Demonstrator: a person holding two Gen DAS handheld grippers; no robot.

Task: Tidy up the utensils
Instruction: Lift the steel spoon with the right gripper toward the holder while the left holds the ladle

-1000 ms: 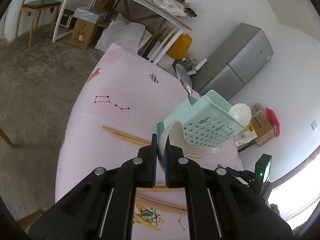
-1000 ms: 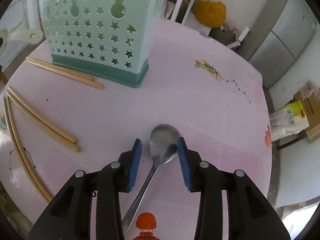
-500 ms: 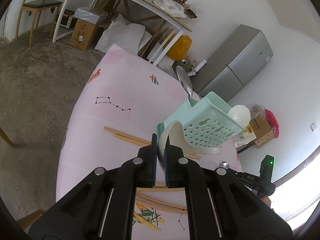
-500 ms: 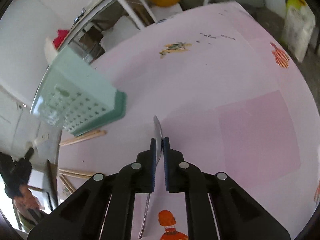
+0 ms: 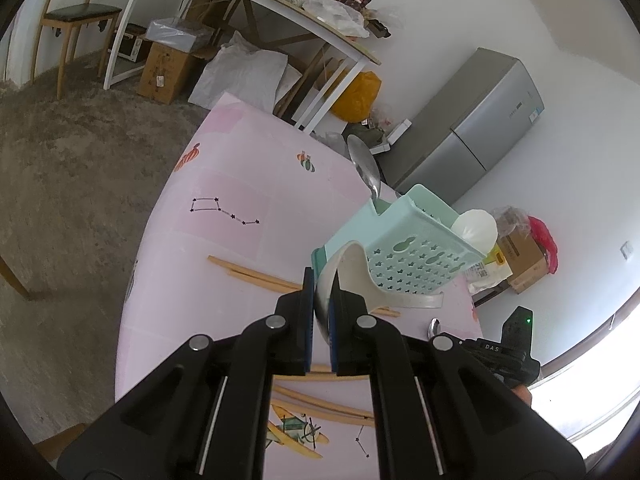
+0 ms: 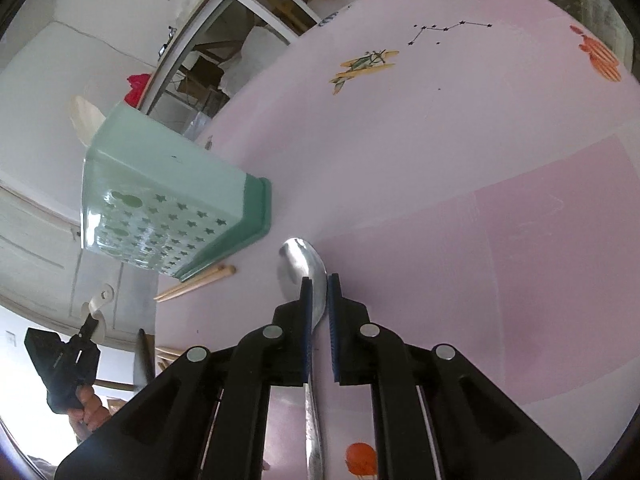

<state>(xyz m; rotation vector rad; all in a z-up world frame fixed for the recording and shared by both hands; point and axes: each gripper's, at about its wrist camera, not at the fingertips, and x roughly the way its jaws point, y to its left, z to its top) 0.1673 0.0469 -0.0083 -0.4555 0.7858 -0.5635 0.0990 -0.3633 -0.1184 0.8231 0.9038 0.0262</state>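
Note:
My left gripper (image 5: 322, 280) is shut on the bowl of a white soup spoon (image 5: 356, 274), held just above the pink table (image 5: 224, 184); the spoon's handle sticks out to the right in front of a mint green star-holed utensil basket (image 5: 404, 252). A metal spoon (image 5: 362, 164) and a white spoon (image 5: 476, 226) stand in that basket. In the right wrist view my right gripper (image 6: 320, 284) is shut on a metal spoon (image 6: 298, 264), whose bowl pokes out past the pads over the table (image 6: 480, 160), right of the basket (image 6: 160, 196).
Wooden chopsticks lie loose on the table: a pair (image 5: 256, 276) beside the basket, more (image 5: 320, 400) under my left gripper, and a pair (image 6: 196, 284) at the basket's foot. Beyond the table are a grey fridge (image 5: 472, 140), a cluttered trestle table (image 5: 280, 0) and boxes.
The right gripper closed on the metal spoon, rolled, and now holds it by the bowl's edge close to the basket. The left gripper kept still with the white spoon.

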